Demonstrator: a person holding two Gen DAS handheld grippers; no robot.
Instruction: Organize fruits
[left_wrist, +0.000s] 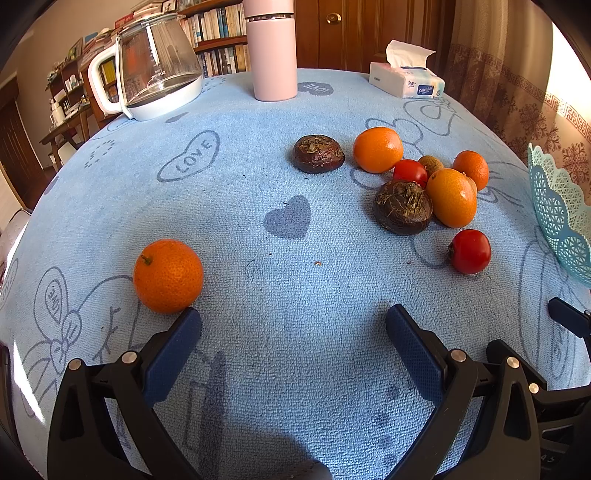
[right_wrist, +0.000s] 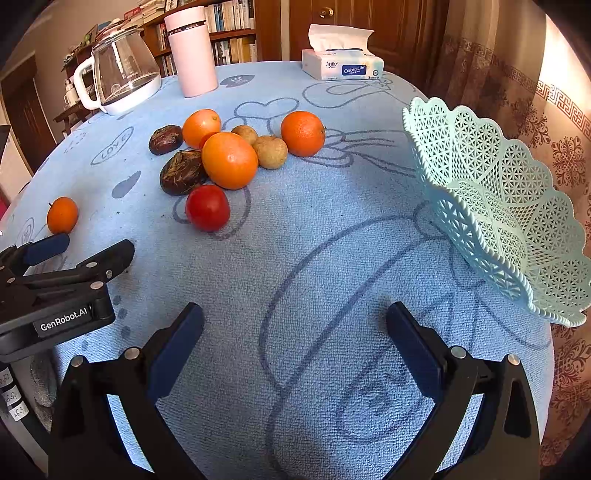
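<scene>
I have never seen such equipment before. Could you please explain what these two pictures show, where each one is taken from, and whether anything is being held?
Each picture comes from a camera on a hand-held two-finger gripper. The left gripper and right gripper are both open and hold nothing. On the blue tablecloth lie oranges, tomatoes and dark brown fruits in a cluster; one lone orange sits by the left fingers. A mint lattice basket holds no fruit that can be seen. Behind stand a kettle, a pink bottle and tissues.
</scene>
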